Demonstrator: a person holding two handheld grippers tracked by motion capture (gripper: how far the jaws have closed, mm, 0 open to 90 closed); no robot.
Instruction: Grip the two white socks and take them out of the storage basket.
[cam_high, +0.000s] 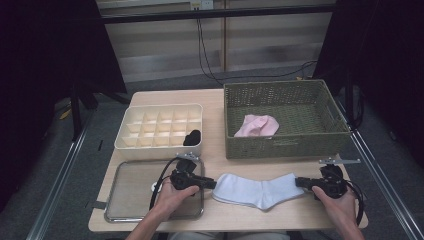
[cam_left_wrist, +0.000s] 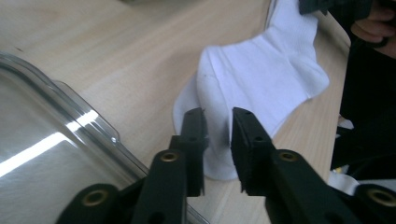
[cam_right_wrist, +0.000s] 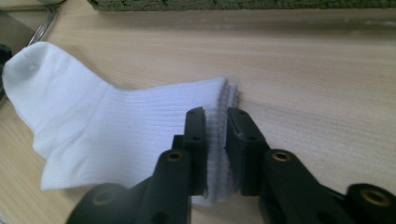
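Green wicker basket (cam_high: 285, 145), tabletop's far right: pink cloth (cam_high: 257, 125) inside. Cream divider box (cam_high: 159, 147), far left: dark item (cam_high: 192, 137) in a front-right cell. Clear tray (cam_high: 131, 210), front-left corner. White socks (cam_high: 255, 191) lie flat along the front edge. Left gripper (cam_left_wrist: 215, 140) part open astride the toe; right gripper (cam_right_wrist: 215, 140) part open astride the cuff; bare wood behind.

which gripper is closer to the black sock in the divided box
Left. The left gripper sits just in front of the box, below the black sock; the right gripper is at the white sock's far end, well off to the side.
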